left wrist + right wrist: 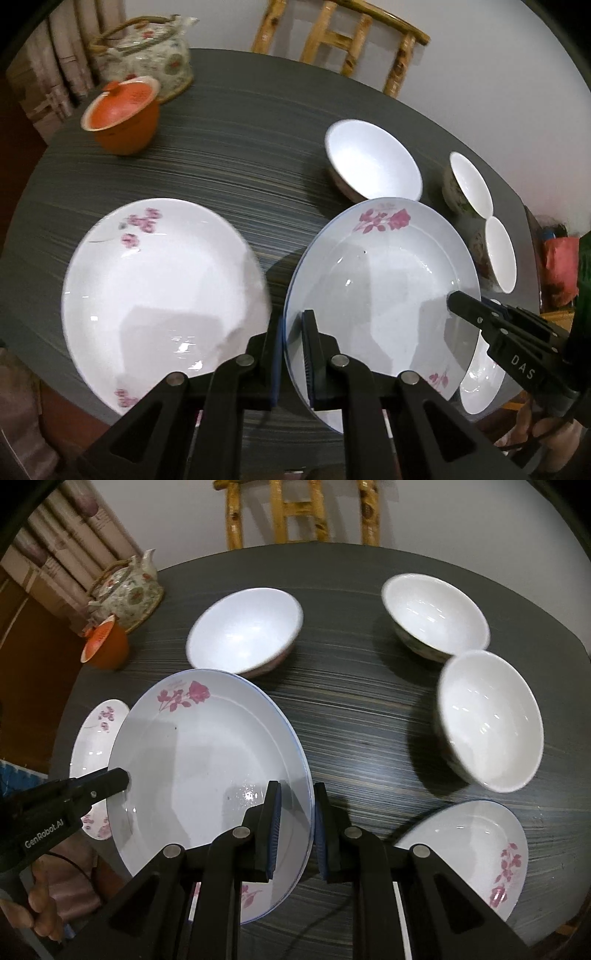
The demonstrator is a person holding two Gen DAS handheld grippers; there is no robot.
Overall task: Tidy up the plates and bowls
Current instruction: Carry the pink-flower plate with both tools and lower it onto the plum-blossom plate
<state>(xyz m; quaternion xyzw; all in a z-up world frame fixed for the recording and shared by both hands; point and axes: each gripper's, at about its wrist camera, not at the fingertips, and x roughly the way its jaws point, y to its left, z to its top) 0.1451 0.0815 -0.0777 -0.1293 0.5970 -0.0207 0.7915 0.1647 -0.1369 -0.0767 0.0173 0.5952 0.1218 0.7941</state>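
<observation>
1. Far left we've got an orange lidded ceramic cup [120, 116] and a floral china teapot with a woven handle [147, 55] at the back of the dark streaky round table [240, 147].
2. Next is a white round plate with pink flowers [159, 295] lying flat on the table.
3. In the middle, our left hand-held gripper [293, 358] is pinching the left rim of a white blue-edged plate with a pink rose print [376, 288], and the right hand-held gripper [297, 834] is clamped on its right rim, so the plate sits between both.
4. Behind it: a plain white bowl [243, 631].
5. Right side: two more white bowls [436, 616] [491, 720], almost touching.
6. Near right: another pink-flowered white plate [476, 853] on the table.
</observation>
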